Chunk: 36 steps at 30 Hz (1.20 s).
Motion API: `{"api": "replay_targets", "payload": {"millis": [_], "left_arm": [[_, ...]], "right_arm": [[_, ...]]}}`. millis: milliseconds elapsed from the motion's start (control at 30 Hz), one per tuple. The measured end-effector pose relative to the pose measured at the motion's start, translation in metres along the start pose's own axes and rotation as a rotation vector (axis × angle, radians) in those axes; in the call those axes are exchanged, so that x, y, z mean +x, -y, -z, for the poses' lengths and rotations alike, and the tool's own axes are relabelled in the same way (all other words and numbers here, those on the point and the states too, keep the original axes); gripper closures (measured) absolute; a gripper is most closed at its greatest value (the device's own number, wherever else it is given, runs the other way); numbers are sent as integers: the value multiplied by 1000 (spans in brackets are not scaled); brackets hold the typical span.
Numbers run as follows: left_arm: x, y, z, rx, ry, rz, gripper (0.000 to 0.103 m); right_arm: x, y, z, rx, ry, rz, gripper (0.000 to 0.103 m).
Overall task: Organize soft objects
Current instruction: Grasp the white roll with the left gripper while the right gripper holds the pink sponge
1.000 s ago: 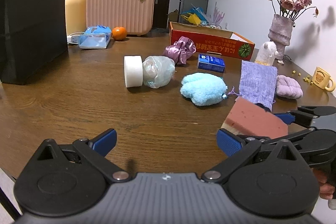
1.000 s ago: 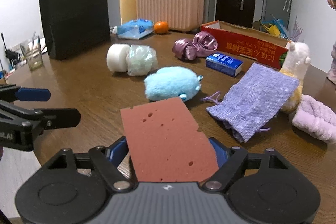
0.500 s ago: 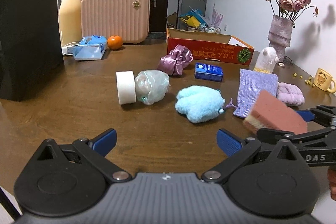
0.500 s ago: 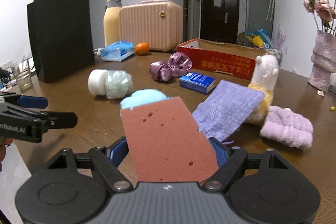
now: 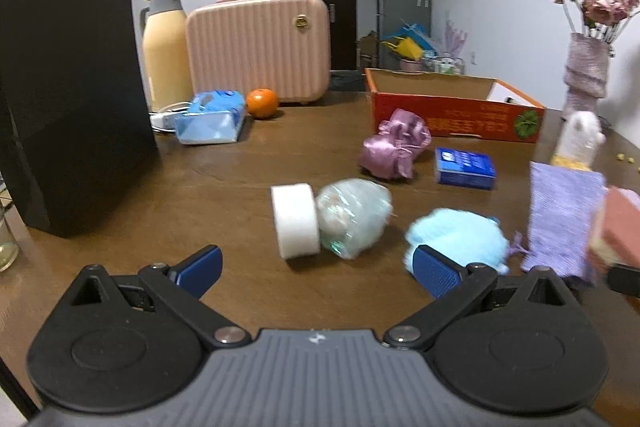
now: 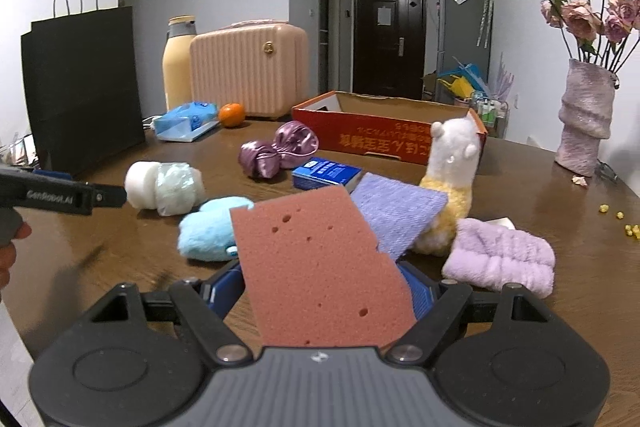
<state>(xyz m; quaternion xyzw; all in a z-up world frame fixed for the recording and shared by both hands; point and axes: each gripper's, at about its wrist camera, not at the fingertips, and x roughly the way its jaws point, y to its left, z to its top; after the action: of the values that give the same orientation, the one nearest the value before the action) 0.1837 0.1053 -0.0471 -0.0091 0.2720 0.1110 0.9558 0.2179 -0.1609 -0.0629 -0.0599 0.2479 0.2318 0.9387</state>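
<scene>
The right claw (image 6: 322, 293) grips a porous, flat pink sponge (image 6: 320, 263), raised above a wooden table (image 6: 592, 291). The left claw (image 5: 318, 267) is spread wide, empty. Beyond lie a fluffy blue plush (image 6: 210, 229) and a woven purple pouch (image 6: 398, 213).

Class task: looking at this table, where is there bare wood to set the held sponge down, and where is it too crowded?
Bare wood lies between the tall black paper bag and the white foam roll, and between the lilac fluffy towel and the ribbed pink vase. It is crowded around the fluffy light-blue toy, lavender knit pouch and alpaca plush.
</scene>
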Motion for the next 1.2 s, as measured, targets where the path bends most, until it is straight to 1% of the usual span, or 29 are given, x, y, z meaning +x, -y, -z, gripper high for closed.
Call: {"api": "replay_targets", "payload": {"millis": [133,300,500,600,800,867,1000,1067,1100,1167,1200], "left_arm": [[15,-7,-8,0,7,-47,0],[35,-13,-14,10,-9,-99,0],[54,-20,-17,15,-17,-147,0],[63,-22,-18,16,-22,-156,0],[76,-24,-17,23,-28,-169,9],[79,-25,-17,23,-30,-168,18],[85,-27,-17,22,-43,-142,28],[87,-28,-18,21,-43,-119,40],[88,-29,-19,19,-40,-100,44],[89,-31,-20,15,-34,-62,63],[90,-31,-21,14,-33,-52,69]], "right_arm": [[3,6,-1,9,0,20,22],[6,12,-2,20,2,47,22],[8,20,-5,36,13,86,22],[9,23,-7,43,15,103,22],[10,28,-8,48,16,132,22],[11,28,-8,50,16,139,22],[13,31,-8,57,14,150,22],[13,32,-8,58,13,153,22],[13,32,-8,59,13,154,22],[14,32,-8,60,13,154,22],[14,33,-7,61,13,155,22]]}}
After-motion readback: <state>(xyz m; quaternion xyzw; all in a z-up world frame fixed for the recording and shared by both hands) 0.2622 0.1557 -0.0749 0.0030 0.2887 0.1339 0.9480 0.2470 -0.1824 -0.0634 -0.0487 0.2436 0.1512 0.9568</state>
